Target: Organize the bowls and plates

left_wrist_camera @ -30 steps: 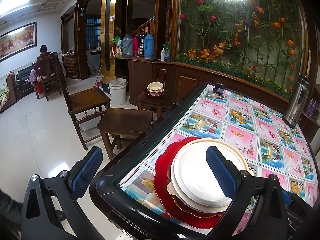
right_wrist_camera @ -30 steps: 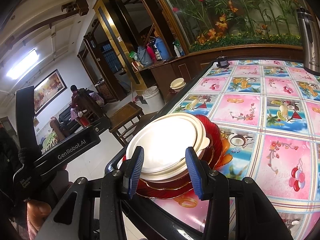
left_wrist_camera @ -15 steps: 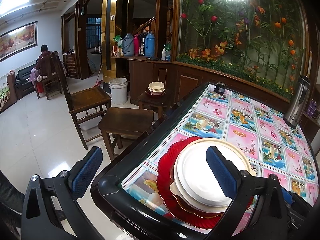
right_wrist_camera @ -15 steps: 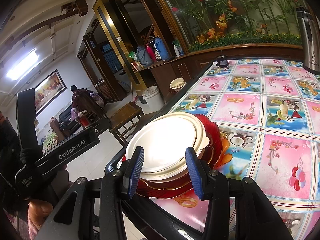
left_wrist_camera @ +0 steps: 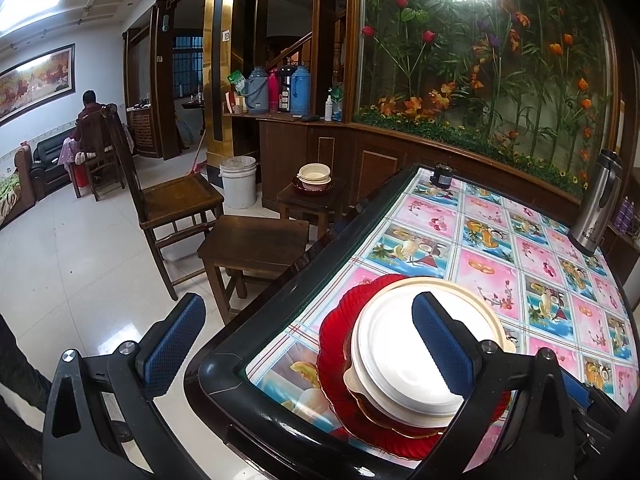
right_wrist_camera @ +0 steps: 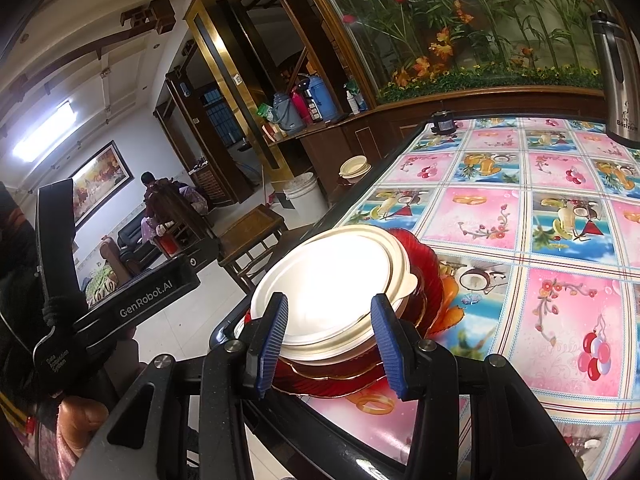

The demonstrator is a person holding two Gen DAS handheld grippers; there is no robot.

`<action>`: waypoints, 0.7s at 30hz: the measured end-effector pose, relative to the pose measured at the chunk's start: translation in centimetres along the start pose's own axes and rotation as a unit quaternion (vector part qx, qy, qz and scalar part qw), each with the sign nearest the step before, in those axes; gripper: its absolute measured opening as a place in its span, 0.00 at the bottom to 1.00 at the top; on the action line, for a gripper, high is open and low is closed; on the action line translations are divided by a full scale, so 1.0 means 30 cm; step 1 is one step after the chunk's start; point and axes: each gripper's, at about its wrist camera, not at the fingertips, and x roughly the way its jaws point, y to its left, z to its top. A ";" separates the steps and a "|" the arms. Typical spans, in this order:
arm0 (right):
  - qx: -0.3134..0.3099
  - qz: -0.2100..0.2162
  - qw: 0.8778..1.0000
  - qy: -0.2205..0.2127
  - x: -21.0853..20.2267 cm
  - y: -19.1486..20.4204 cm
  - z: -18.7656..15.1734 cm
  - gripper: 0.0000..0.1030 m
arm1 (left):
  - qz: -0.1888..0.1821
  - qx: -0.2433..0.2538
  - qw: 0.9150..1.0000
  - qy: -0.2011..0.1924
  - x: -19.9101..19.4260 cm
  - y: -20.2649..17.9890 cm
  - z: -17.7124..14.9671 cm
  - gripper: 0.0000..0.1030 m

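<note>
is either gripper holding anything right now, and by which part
Nothing is held. The left gripper is open wide with no thing between its pads; the right gripper is open in front of the stack of plates, gripping no rim.

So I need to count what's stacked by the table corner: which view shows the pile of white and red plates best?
The right wrist view: the stack of white and red plates shows its layered rims side-on between the right gripper fingers. The left wrist view looks down on the stack, one blue finger hiding part.

plates (left_wrist_camera: 404, 364) on table (left_wrist_camera: 224, 376) corner | stool (left_wrist_camera: 256, 242) left of table
</note>
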 end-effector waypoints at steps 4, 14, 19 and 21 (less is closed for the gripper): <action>0.002 0.001 1.000 0.001 0.001 -0.001 -0.001 0.44 | 0.002 0.000 1.000 0.000 0.000 -0.001 -0.002 1.00; 0.012 0.001 1.000 -0.002 -0.005 -0.016 -0.009 0.44 | 0.008 0.008 1.000 0.001 -0.004 -0.026 -0.002 1.00; 0.013 0.001 1.000 -0.001 -0.007 -0.020 -0.013 0.44 | 0.013 0.027 1.000 -0.003 -0.013 -0.062 -0.001 1.00; 0.014 0.001 1.000 -0.002 -0.008 -0.024 -0.013 0.44 | 0.015 0.027 1.000 -0.003 -0.014 -0.065 -0.003 1.00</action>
